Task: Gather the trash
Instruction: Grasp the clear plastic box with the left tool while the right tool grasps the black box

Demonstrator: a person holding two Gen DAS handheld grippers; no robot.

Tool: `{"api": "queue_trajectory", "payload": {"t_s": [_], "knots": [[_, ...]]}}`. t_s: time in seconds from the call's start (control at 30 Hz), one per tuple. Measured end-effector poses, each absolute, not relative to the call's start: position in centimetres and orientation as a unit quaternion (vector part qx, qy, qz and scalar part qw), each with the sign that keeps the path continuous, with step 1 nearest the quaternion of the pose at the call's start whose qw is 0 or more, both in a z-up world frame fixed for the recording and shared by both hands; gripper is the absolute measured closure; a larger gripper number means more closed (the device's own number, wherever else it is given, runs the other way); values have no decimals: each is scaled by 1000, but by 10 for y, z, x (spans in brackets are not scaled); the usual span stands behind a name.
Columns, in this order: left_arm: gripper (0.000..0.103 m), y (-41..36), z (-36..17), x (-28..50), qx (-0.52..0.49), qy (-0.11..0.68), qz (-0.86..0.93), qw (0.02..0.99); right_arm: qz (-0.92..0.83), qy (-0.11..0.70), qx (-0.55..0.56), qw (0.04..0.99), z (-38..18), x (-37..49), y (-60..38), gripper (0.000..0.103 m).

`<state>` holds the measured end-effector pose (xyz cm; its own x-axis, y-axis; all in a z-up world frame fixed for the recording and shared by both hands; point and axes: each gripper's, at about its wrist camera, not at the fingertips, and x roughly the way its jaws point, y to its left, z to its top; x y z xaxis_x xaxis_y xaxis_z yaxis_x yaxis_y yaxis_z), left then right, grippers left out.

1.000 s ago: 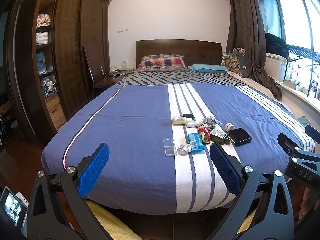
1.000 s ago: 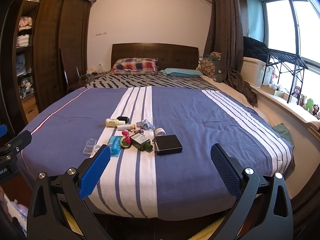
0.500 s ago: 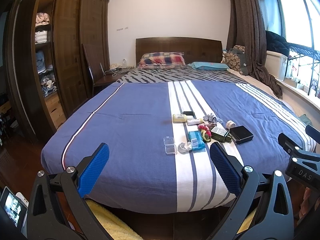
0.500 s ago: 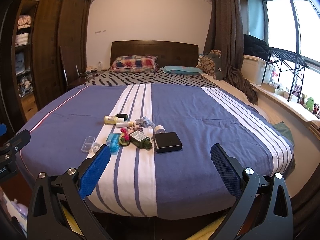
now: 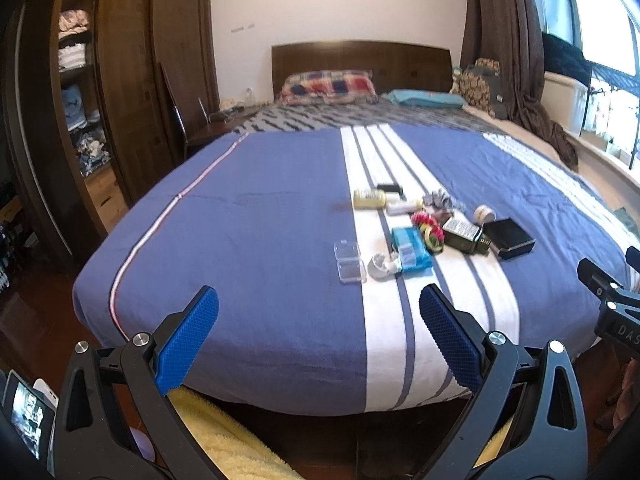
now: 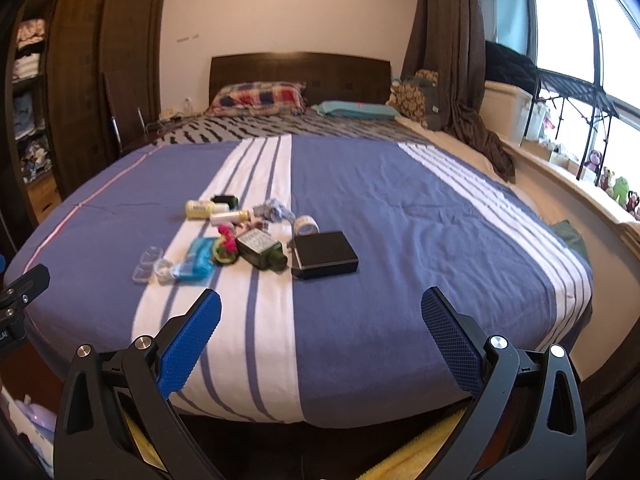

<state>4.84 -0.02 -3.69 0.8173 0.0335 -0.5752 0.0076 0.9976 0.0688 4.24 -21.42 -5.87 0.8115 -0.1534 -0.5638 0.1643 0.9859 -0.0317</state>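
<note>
A cluster of small items lies on the blue-and-white striped bedspread (image 5: 248, 240): a clear plastic case (image 5: 349, 261), a blue packet (image 5: 411, 249), a yellow bottle (image 5: 370, 199), a dark green bottle (image 5: 466, 236), a black box (image 5: 509, 238) and a tape roll (image 5: 484, 213). The same items show in the right wrist view, with the black box (image 6: 323, 254) and green bottle (image 6: 261, 249) nearest. My left gripper (image 5: 318, 334) is open and empty, short of the bed's foot edge. My right gripper (image 6: 320, 334) is open and empty, also short of the foot edge.
A dark wardrobe (image 5: 120, 80) with shelves stands left of the bed. A chair (image 5: 188, 120) is beside it. Pillows (image 5: 328, 86) lie at the headboard. A curtain (image 6: 452, 80) and window ledge (image 6: 580, 184) run along the right. A yellow towel (image 5: 224, 440) is below the grippers.
Both grippers have moved closer to the bed and tilted slightly down; the items appear larger and lower in view. Both stay open.
</note>
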Motion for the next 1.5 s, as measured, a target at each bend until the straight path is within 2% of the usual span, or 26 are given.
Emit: {"api": "queue_trajectory", "payload": {"t_s": [0.5,0.87,1.0,1.27,1.5], "knots": [[8,-20,-104,111,50,373,-27,926,-61,350,49,934,-115,95,-230,3],[8,-15,-139,141,34,407,-41,912,-85,373,36,923,-147,131,-238,3],[16,-13,-149,151,40,411,-30,910,-85,375,39,922,-153,138,-243,3],[18,-12,-155,178,30,404,-32,914,-80,366,43,926,-161,162,-252,3],[25,-12,-155,199,29,397,-37,917,-85,361,38,928,-160,190,-260,3]]}}
